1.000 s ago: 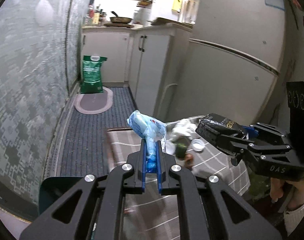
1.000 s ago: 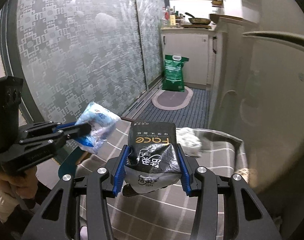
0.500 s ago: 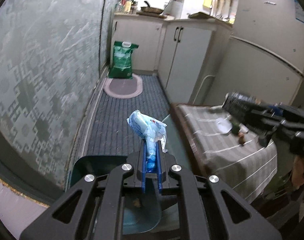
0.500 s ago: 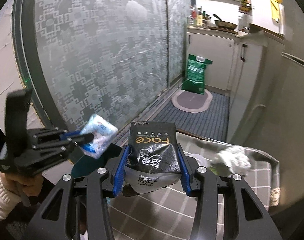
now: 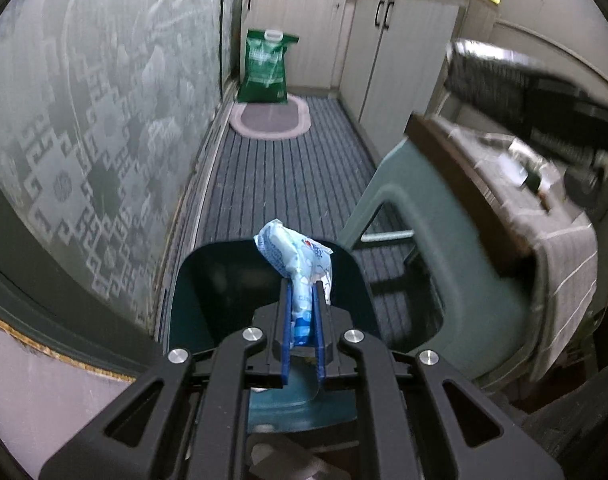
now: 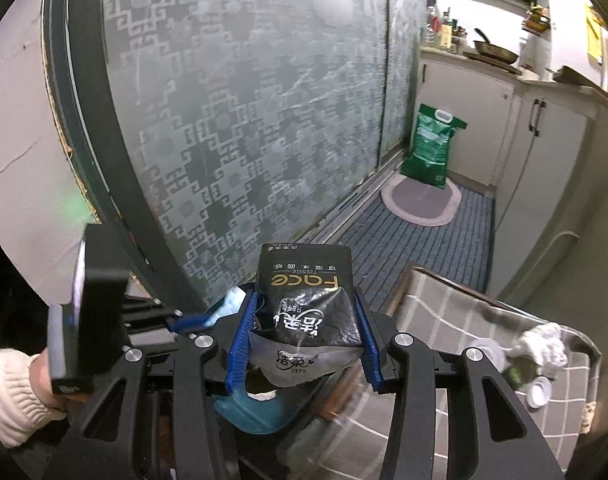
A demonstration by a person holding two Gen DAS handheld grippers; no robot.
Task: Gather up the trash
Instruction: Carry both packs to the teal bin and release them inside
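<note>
Narrow kitchen aisle, frosted patterned door [image 6: 243, 120] alongside. Left gripper [image 5: 304, 300] pinches a crumpled light-blue wrapper [image 5: 297, 256] between nearly closed blue fingers, wrapper sticking out past the tips, directly above the teal bin [image 5: 207, 280]. Right gripper [image 6: 304, 320] clamps a black tissue pack [image 6: 304, 296], half-wide, beside the checkered table [image 6: 444, 320].

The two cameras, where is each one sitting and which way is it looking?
Left wrist view: sits on the left gripper, looking down along its fingers at the blue wrapper they pinch above the teal bin; only the fingers show.
Right wrist view: sits on the right gripper, looking down past the black tissue pack it grips; a cream sleeve shows.
Both share: the green bag, the oval mat, the patterned glass door.
</note>
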